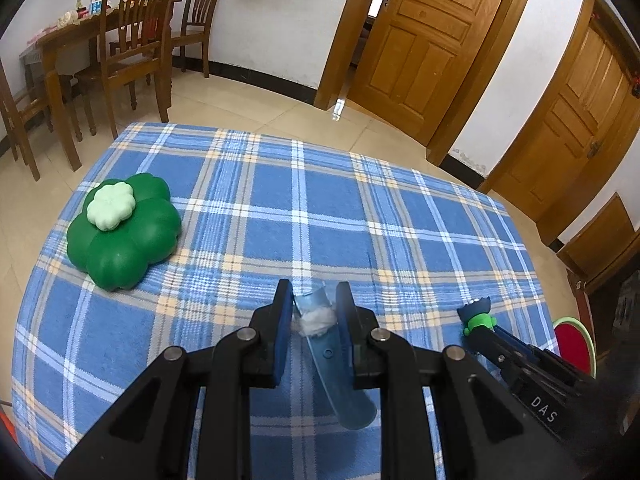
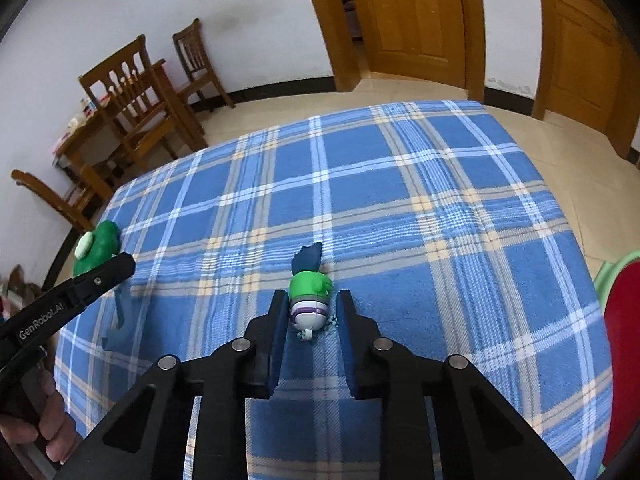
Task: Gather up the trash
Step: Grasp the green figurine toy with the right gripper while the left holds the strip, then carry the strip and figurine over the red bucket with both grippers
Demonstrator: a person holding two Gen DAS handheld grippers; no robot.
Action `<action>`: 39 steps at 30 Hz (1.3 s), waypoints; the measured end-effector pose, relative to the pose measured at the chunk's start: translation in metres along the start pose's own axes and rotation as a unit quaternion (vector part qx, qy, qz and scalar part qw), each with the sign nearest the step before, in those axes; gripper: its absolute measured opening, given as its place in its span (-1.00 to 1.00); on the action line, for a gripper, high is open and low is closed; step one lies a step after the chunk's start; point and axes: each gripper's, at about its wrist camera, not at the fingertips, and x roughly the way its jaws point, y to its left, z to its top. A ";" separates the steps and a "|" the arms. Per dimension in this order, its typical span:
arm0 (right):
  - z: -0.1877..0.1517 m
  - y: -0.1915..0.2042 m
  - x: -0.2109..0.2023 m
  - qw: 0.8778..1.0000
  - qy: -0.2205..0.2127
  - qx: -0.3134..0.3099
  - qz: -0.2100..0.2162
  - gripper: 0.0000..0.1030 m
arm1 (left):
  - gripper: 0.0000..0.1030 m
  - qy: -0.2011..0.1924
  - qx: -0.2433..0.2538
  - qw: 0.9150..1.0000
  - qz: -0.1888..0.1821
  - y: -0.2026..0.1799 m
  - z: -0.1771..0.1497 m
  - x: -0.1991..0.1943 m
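Note:
A green clover-shaped bin [image 1: 122, 230] with a pale green lid knob sits at the table's left; it also shows in the right wrist view [image 2: 96, 246]. My left gripper [image 1: 314, 300] is shut on a translucent blue dustpan [image 1: 340, 368] that carries a white wad of trash [image 1: 316, 320] between the fingers. My right gripper [image 2: 312, 304] is shut on a small brush with a green and white character handle [image 2: 309, 300] and dark bristles [image 2: 308, 258] on the cloth. The brush tip also shows in the left wrist view [image 1: 476, 316].
The table has a blue plaid cloth [image 1: 320, 208]. A red and green chair [image 2: 620, 320] stands at its right edge. Wooden chairs and a dining table [image 1: 120, 40] stand at the far left. Wooden doors [image 1: 420, 40] are behind.

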 end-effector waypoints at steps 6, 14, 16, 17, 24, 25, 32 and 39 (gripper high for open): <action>-0.005 -0.005 -0.011 1.000 -0.006 0.008 0.009 -0.62 | -0.58 -0.003 0.005 1.000 -0.010 -0.010 -0.004 -0.009; -0.021 -0.027 -0.051 0.998 -0.031 0.040 0.020 -0.62 | -0.59 0.000 0.026 0.999 -0.034 -0.041 -0.014 -0.023; -0.026 -0.035 -0.062 0.998 -0.038 0.051 0.018 -0.62 | -0.59 0.000 0.034 0.999 -0.039 -0.050 -0.017 -0.026; -0.029 -0.040 -0.068 0.997 -0.041 0.057 0.017 -0.62 | -0.59 0.000 0.037 0.998 -0.041 -0.055 -0.018 -0.027; -0.048 -0.070 -0.106 0.994 -0.067 0.091 0.001 -0.62 | -0.58 0.005 0.064 0.996 -0.063 -0.090 -0.032 -0.040; -0.051 -0.074 -0.110 0.993 -0.071 0.095 -0.003 -0.62 | -0.59 0.006 0.067 0.996 -0.066 -0.095 -0.034 -0.042; -0.070 -0.099 -0.138 0.988 -0.087 0.123 -0.020 -0.62 | -0.58 0.014 0.093 0.992 -0.085 -0.128 -0.050 -0.052; -0.087 -0.123 -0.159 0.983 -0.103 0.150 -0.029 -0.62 | -0.58 0.018 0.120 0.988 -0.097 -0.154 -0.061 -0.060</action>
